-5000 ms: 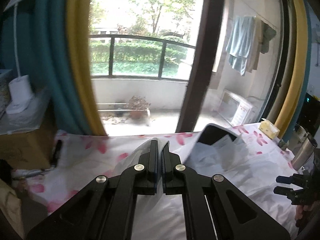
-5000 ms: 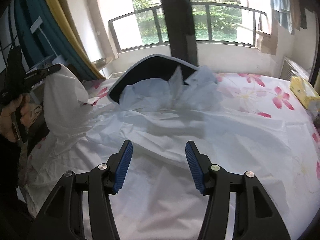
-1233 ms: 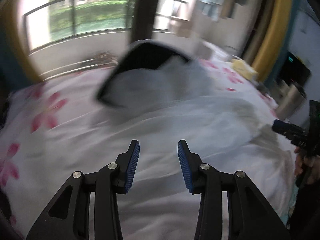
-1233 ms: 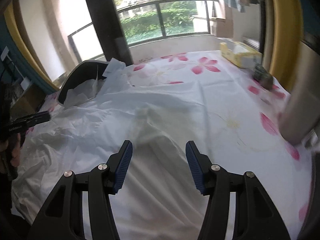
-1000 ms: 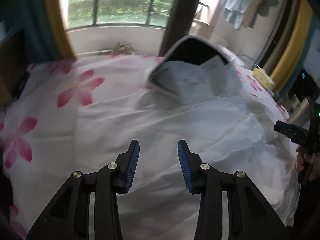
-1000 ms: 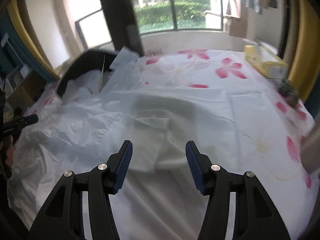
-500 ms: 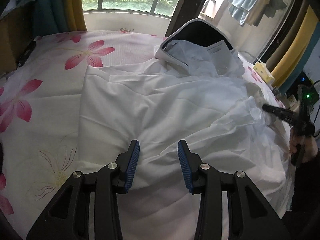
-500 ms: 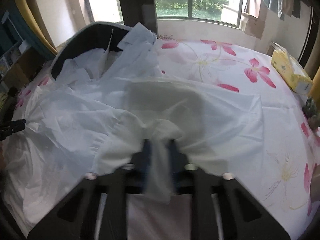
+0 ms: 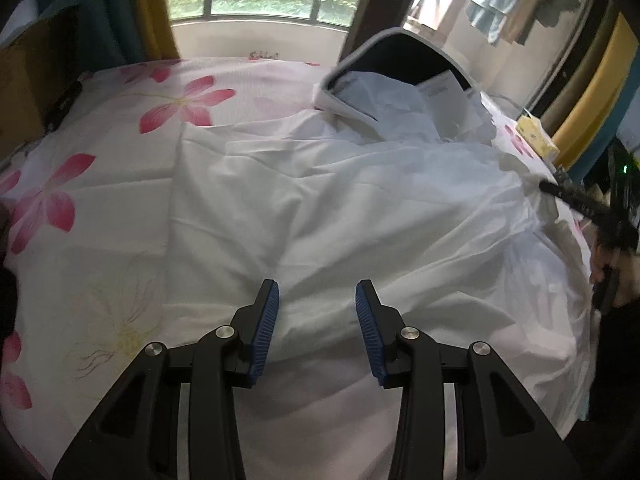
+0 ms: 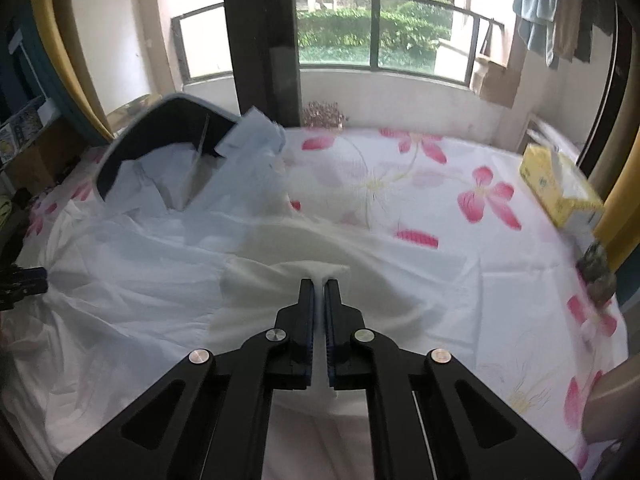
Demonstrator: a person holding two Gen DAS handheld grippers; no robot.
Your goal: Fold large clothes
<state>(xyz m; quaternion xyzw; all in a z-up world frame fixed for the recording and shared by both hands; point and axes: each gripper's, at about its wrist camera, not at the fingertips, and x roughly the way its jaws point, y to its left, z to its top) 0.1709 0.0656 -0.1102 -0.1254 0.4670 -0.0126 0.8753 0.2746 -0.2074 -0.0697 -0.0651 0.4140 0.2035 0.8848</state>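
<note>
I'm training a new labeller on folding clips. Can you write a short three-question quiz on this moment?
1. True or false: the right gripper is clamped on a fold of the white garment.
2. What lies between the left gripper's fingers? A) a pinched sleeve B) nothing gripped; they stand apart above the cloth
3. Name the yellow thing at the floral sheet's far right edge.

Key: 1 true; 2 B; 3 tissue box.

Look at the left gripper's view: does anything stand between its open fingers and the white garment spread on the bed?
Nothing visible does. The left gripper hangs open directly over the white garment, with only bare cloth ahead. The dark bag of papers lies beyond, at the garment's far edge.
</note>
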